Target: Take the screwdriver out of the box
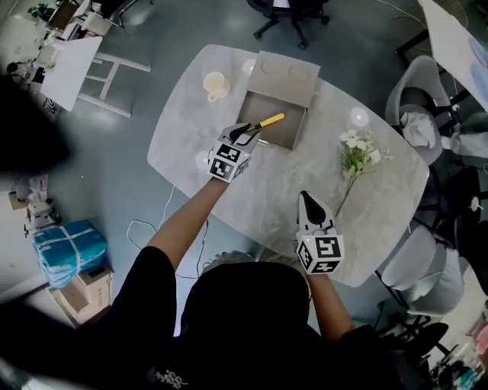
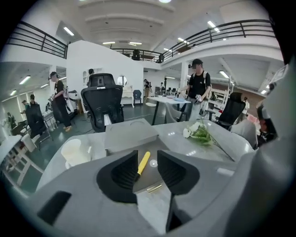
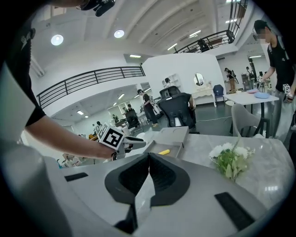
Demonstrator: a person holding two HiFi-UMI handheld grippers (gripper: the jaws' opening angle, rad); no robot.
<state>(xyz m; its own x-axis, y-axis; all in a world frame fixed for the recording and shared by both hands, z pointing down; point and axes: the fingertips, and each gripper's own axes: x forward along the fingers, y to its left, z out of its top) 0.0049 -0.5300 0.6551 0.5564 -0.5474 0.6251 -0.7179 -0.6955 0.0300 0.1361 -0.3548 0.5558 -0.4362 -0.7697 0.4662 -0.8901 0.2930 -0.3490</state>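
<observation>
An open grey box [image 1: 288, 128] stands at the far side of the oval table [image 1: 259, 194], its lid [image 1: 286, 76] folded back. Inside lies the screwdriver [image 1: 270, 120] with a yellow handle. My left gripper [image 1: 250, 132] hovers at the box's near left corner, open, nothing between its pads. In the left gripper view the screwdriver [image 2: 143, 163] shows through the gap of that gripper [image 2: 147, 159], lying on the box floor [image 2: 150, 178] beyond the pads. My right gripper [image 1: 305, 196] is over the table's near right part, shut and empty; its own view shows the pads [image 3: 148, 157] meeting.
A cream cup [image 1: 216, 85] stands left of the box. A sprig of white flowers [image 1: 358, 156] lies right of it. Small white discs [image 1: 359, 116] sit on the tabletop. Chairs [image 1: 427, 91] ring the table's right side; an office chair [image 1: 293, 15] is behind it.
</observation>
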